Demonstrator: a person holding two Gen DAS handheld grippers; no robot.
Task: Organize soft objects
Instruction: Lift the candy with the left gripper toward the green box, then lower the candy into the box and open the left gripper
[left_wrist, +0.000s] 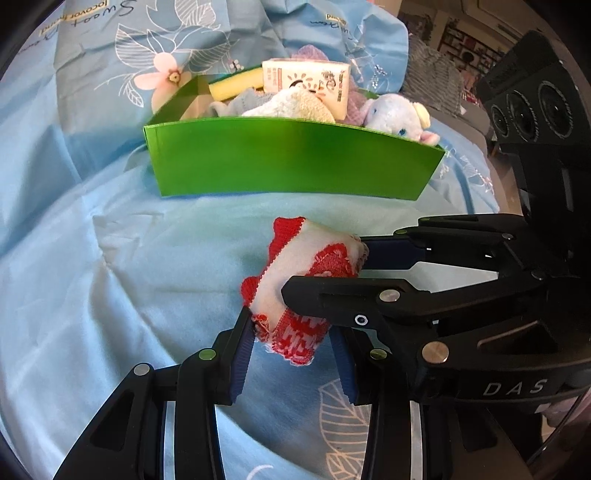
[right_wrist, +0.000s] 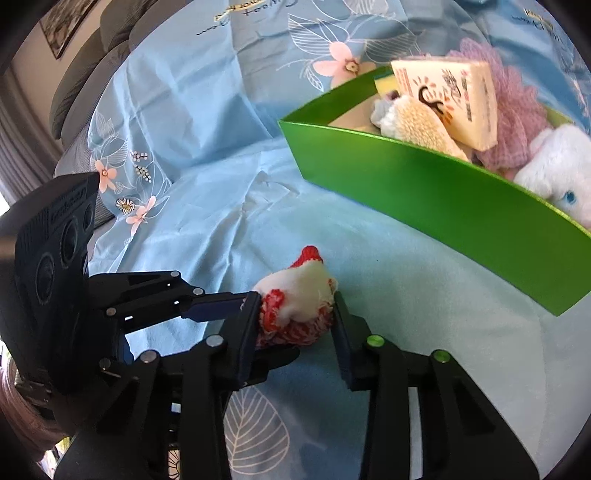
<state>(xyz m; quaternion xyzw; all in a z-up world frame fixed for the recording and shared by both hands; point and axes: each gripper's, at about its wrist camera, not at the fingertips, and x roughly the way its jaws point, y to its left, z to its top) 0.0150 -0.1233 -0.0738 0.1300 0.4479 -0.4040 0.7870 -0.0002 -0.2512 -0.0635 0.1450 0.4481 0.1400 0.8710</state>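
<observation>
A rolled red-and-white knitted sock (left_wrist: 301, 284) lies on the light blue bedsheet, in front of the green box (left_wrist: 291, 162). Both grippers close around it. In the left wrist view my left gripper (left_wrist: 293, 341) has its pads at the sock's near end. My right gripper (left_wrist: 325, 266) comes in from the right and squeezes the sock's middle. In the right wrist view the sock (right_wrist: 295, 310) sits between my right gripper's (right_wrist: 295, 326) pads, with my left gripper (right_wrist: 255, 314) entering from the left. The green box (right_wrist: 443, 206) holds soft items.
In the box are a yellow sponge (left_wrist: 232, 86), a tissue pack (left_wrist: 308, 83), a cream towel (left_wrist: 291, 105), a purple mesh puff (right_wrist: 517, 107) and a pale blue plush toy (left_wrist: 397, 116). The flowered blue sheet (left_wrist: 110, 258) covers the bed. A grey sofa (right_wrist: 85, 70) stands beyond.
</observation>
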